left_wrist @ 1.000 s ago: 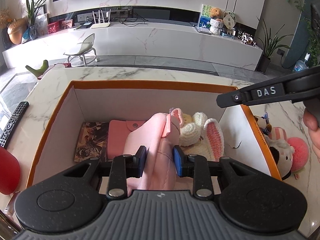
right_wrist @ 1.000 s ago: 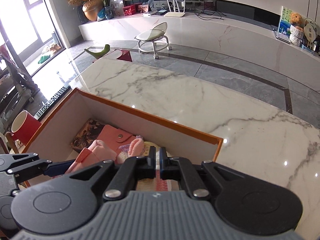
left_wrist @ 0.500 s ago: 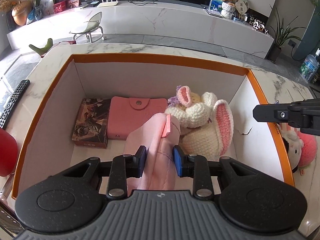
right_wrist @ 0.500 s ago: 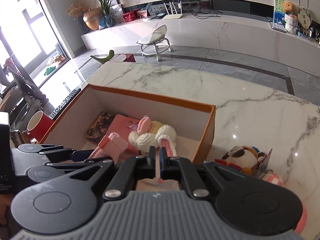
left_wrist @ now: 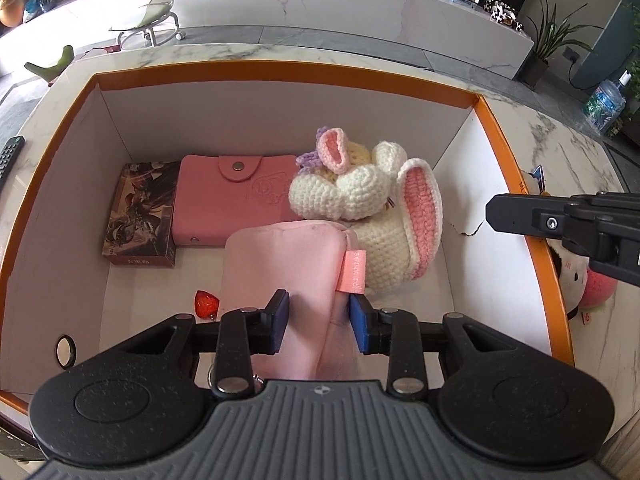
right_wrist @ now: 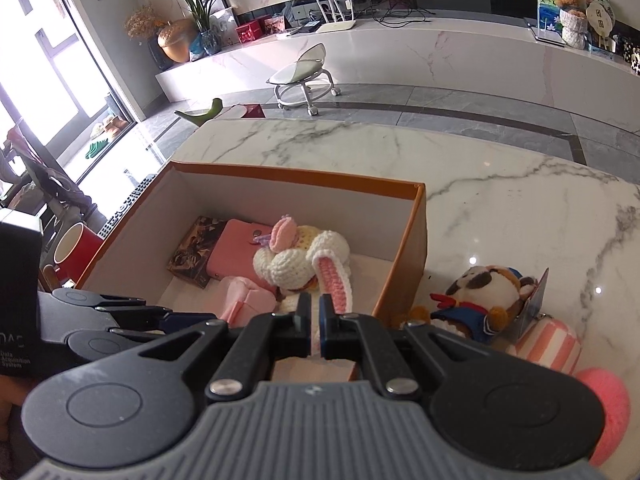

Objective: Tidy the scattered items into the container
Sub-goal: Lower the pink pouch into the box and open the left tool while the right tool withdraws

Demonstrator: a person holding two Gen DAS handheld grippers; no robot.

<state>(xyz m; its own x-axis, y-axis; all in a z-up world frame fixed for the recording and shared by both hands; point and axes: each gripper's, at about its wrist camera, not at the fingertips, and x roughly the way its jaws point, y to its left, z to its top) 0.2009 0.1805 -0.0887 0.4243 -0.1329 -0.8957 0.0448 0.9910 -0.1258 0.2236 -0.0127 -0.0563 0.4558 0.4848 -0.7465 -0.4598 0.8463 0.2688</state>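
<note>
My left gripper (left_wrist: 318,320) is shut on a pale pink fabric pouch (left_wrist: 280,264) and holds it low inside the orange-rimmed white box (left_wrist: 280,68). The box also holds a crocheted white-and-pink bunny (left_wrist: 372,208), a pink snap wallet (left_wrist: 228,204), a dark printed card box (left_wrist: 140,212) and a small red charm (left_wrist: 207,303). My right gripper (right_wrist: 316,326) is shut and empty, above the box's near right edge (right_wrist: 416,232). A plush panda-like toy (right_wrist: 480,296) and a pink-striped plush (right_wrist: 548,344) lie on the marble table outside the box, to its right.
A red mug (right_wrist: 76,252) and a black remote (left_wrist: 10,156) sit left of the box. The marble table (right_wrist: 500,184) stretches beyond the box. A white stool (right_wrist: 304,76) and a long white counter stand across the room.
My left gripper has lowered the pink pouch deeper into the box and tilted down. My right gripper has pulled back and up, so the box and plush toys now show.
</note>
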